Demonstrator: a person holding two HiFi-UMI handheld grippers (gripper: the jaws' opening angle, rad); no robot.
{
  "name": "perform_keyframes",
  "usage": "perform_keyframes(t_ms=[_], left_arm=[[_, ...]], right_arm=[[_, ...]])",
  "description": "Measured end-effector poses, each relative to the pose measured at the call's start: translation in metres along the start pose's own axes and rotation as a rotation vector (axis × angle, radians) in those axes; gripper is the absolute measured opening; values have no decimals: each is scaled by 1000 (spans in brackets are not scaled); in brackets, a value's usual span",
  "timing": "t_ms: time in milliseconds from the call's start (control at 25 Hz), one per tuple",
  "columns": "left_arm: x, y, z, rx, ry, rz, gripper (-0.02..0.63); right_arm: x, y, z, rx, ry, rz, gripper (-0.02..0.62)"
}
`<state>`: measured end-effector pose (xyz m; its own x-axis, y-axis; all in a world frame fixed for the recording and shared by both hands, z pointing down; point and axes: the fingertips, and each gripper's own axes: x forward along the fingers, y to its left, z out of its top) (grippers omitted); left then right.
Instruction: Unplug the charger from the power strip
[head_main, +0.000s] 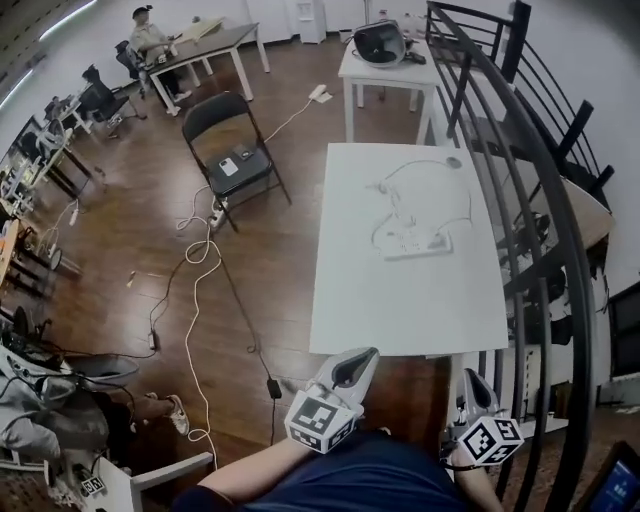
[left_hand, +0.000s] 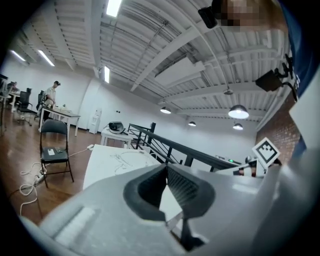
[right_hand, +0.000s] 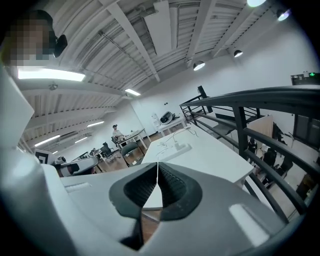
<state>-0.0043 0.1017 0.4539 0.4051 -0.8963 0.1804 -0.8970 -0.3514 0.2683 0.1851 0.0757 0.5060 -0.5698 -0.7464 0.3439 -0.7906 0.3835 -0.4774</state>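
- Surface (head_main: 400, 310): a white rectangular table. Nothing on it is touched, so the task is judged to be at the approach step, with the unplugging not begun.
- Left hand-held gripper (head_main: 352, 368): held just off the near edge of the surface, left of that edge's middle. Its jaws are together with nothing between them, as the left gripper view shows.
- Right hand-held gripper (head_main: 476, 388): held off the near right corner, below the edge. Its jaws are also together and empty.
- Power strip (head_main: 418, 243): lies flat about the middle of the surface, slightly toward the right edge and well apart from both hand-held grippers.
- Cable (head_main: 425, 165): a thin lead that loops from the power strip toward the far right corner.
- Charger (head_main: 406, 226): appears as a small white body at the far left end of the power strip. It is too small to confirm that it is seated.
- Next move, as judged: carry both hand-held grippers forward over the surface and part the jaws. One should pin the power strip while the other clamps the charger body.
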Motion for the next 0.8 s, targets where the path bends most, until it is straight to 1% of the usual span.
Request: perform_keyframes(t_ms=[160, 320, 400, 640, 800], left_arm=[[14, 38, 9, -34, 41, -32, 7], [28, 89, 15, -70, 60, -28, 6], [36, 107, 20, -80, 60, -33, 7], [62, 132, 28, -74, 64, -63, 8], [83, 138, 26, -47, 84, -75, 12]], right_arm=[[35, 17, 2, 24, 46, -37, 14], [76, 34, 13, 5, 59, -54, 14], [91, 39, 19, -2, 59, -67, 14], [123, 38, 46, -40, 48, -110, 14], [147, 25, 54, -83, 70, -126, 14]])
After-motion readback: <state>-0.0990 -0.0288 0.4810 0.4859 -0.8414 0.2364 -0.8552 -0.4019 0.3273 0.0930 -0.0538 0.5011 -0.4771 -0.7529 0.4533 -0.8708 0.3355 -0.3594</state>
